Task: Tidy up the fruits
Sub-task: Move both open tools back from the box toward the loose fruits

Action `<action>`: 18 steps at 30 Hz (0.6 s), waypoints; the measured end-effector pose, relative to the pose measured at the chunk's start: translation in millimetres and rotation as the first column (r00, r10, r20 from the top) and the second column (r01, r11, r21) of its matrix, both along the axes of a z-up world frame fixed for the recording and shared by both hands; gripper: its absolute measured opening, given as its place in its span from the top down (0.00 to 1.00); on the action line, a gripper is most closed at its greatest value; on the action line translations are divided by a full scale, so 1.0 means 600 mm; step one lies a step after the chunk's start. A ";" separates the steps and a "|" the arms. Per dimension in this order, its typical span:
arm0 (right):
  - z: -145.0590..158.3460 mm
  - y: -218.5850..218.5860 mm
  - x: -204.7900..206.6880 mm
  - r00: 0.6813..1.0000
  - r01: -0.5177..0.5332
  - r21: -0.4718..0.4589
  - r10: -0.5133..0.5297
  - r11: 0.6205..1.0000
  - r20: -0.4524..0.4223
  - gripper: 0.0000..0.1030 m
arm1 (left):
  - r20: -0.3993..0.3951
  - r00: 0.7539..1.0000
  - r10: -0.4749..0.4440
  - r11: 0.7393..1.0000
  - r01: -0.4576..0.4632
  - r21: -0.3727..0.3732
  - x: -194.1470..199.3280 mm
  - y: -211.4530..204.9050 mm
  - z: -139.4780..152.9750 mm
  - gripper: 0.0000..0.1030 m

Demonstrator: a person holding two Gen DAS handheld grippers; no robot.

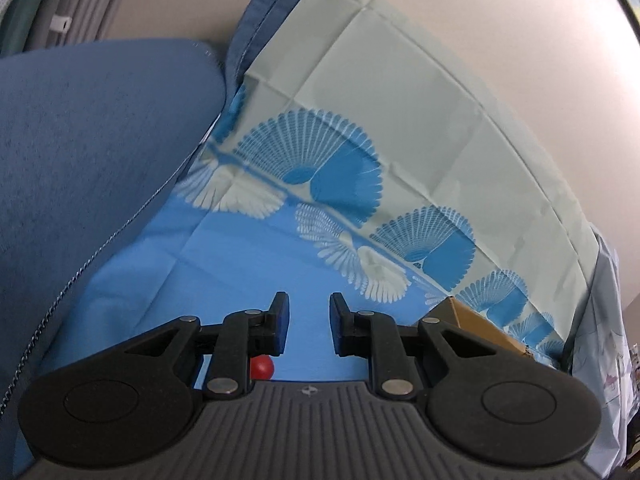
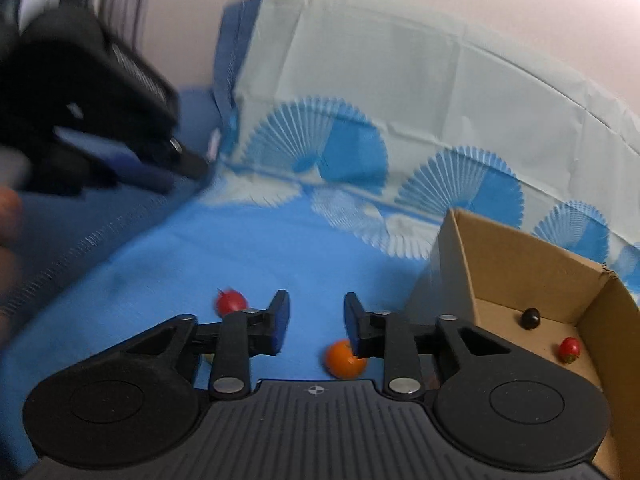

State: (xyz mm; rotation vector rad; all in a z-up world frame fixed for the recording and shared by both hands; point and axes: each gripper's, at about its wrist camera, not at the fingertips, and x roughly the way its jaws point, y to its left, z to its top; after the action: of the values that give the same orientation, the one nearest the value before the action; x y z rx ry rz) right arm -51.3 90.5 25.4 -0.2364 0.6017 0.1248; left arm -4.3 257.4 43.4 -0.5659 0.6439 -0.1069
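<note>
Two small fruits (image 2: 532,318) lie already in the cardboard box (image 2: 520,264), right of the right claw (image 2: 316,322). Both claws stand released and empty; an orange fruit (image 2: 340,360) and a red one (image 2: 230,302) wait just beside its fingers.

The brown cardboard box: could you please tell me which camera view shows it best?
The right wrist view: the brown cardboard box shows its open inside, holding two small fruits. The left wrist view shows only a corner behind the gripper.
</note>
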 end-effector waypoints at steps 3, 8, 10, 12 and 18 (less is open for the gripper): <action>-0.033 0.027 0.025 0.998 0.057 -0.075 -0.058 0.996 -0.014 0.56 | -0.011 1.000 0.003 1.000 -0.003 0.004 0.002 0.000 -0.002 0.73; -0.077 0.041 0.055 0.993 0.110 -0.187 -0.116 0.976 -0.022 0.52 | -0.013 1.000 0.009 1.000 -0.009 0.012 0.007 -0.003 -0.003 0.73; -0.095 0.043 0.069 0.991 0.123 -0.220 -0.132 0.968 -0.029 0.49 | -0.016 1.000 0.007 1.000 -0.007 0.018 0.007 -0.003 -0.004 0.73; -0.112 0.042 0.082 0.986 0.139 -0.248 -0.156 0.959 -0.052 0.49 | -0.016 1.000 0.008 1.000 -0.008 0.020 0.007 -0.003 -0.003 0.73; -0.146 0.025 0.109 0.966 0.185 -0.278 -0.226 0.943 -0.125 0.59 | -0.009 1.000 0.000 0.999 0.001 0.038 0.007 -0.008 0.001 0.68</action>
State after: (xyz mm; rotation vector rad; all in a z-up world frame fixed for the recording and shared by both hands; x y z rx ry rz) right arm 14.1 105.3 -62.1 -0.4230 0.7962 -0.1431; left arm -0.2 252.8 44.2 -0.5301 0.6537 -0.0924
